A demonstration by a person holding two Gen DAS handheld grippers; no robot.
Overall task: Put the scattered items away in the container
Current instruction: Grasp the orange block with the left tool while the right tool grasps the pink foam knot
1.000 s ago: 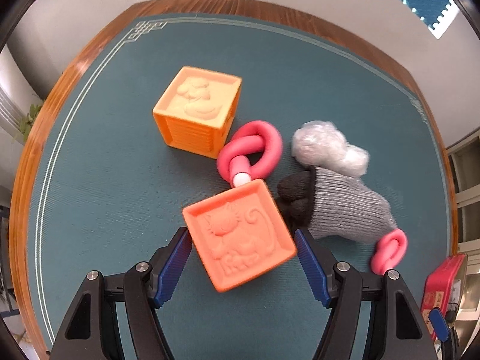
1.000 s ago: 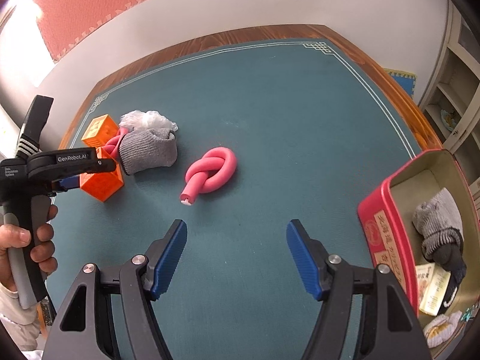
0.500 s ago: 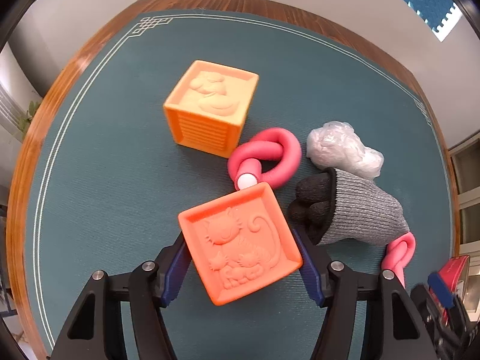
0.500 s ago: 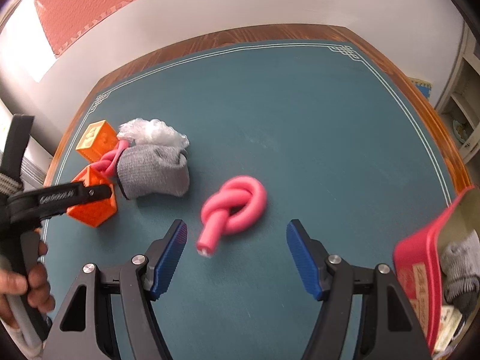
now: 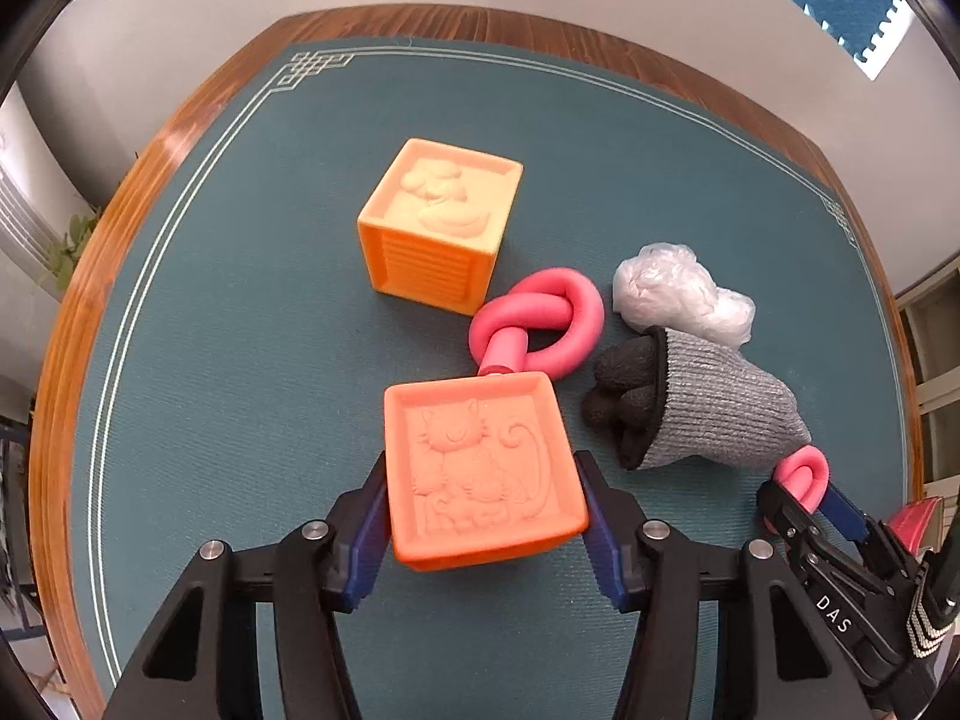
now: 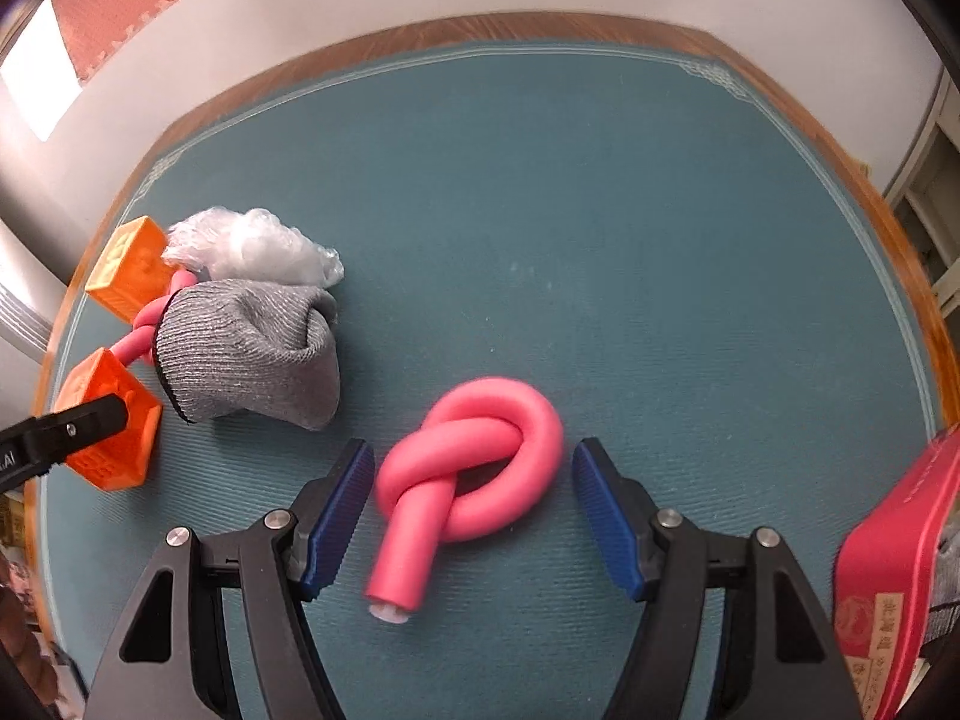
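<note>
L gripper has its blue pads pressed on both sides of the orange cat block, pinching it; whether the block is off the mat or resting on it can't be told from the L wrist view. Just beyond it a pink knotted foam tube touches the block's far edge, w/ a second orange block behind that, upright on the green table mat. To the right lie a grey-and-black glove and a crumpled clear plastic bag, touching each other.

R gripper is spread wide, pads either side of another pink foam knot but apart from it; the knot lies flat on the mat btwn the fingers, its loose end pointing toward the camera. In the R wrist view the red tin container sits at the right edge of the frame, near the knot, something grey inside, prob. fabric, mostly cut off. The glove, bag and both blocks cluster at far left, well apart from the container
</note>
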